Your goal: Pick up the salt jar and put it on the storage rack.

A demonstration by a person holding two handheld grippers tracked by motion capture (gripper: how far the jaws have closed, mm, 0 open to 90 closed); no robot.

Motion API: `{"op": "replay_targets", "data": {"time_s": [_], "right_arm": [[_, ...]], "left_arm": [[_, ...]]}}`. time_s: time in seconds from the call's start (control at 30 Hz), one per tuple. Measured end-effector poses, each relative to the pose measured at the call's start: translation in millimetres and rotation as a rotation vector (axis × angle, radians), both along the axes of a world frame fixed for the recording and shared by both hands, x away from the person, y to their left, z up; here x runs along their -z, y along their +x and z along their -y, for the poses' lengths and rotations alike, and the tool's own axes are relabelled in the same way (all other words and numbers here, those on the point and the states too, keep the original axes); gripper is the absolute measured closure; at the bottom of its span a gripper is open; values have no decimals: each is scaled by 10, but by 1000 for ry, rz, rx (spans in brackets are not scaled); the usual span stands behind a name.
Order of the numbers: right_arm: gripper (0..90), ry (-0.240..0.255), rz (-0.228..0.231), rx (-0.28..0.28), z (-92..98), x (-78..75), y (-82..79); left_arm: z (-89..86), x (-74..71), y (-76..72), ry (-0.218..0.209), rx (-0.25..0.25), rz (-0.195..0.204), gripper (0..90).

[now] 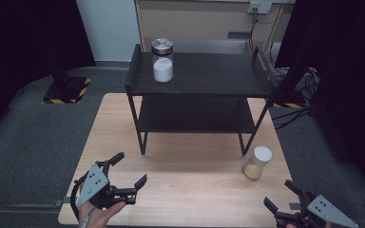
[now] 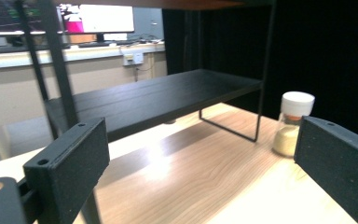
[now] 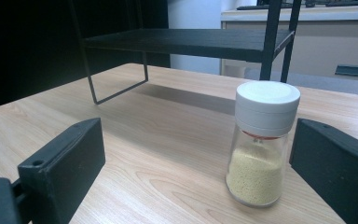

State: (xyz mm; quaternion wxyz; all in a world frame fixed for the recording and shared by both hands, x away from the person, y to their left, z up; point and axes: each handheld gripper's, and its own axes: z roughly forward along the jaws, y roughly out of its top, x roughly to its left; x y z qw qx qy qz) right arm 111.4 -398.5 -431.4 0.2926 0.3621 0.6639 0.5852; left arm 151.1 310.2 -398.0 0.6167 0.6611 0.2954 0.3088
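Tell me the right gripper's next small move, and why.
Probably ease the right gripper forward around the white-lidded jar. Its jaws stand wide open, and the jar stands upright on the table just ahead, toward the right-hand jaw, not yet between them.

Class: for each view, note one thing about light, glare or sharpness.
High view: dim, dark corners, table evenly lit. Left gripper view: bright glare patch on the wood, soft background monitor. Right gripper view: white-capped jar sharp, the rack casting a shadow on the tabletop.

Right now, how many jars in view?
2. A silver-lidded jar of white powder stands on the rack's top shelf, left end. A white-lidded jar of yellow grains stands on the table by the rack's front right leg.
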Motion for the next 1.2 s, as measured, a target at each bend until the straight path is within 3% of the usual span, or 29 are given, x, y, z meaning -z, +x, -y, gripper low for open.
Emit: {"op": "replay_targets", "data": {"time_s": [0.13,0.37,0.43,0.8,1.0,1.2], "right_arm": [[34,0,-1,1,-2,0,1],[34,0,-3,5,-2,0,-1],[34,-2,-3,7,-2,1,-3],[34,-1,-3,10,-2,2,-4],[34,-1,-4,10,0,3,-3],[33,-1,1,12,-1,2,-10]], "left_arm": [[-71,83,-50,-22,-27,-16,20],[-161,178,-132,2,-73,-14,20],[-196,204,-162,-8,-87,-21,20],[-330,264,-296,-25,-134,-16,20],[-363,257,-299,-10,-118,-30,19],[-439,236,-254,-32,-74,-68,19]]}}
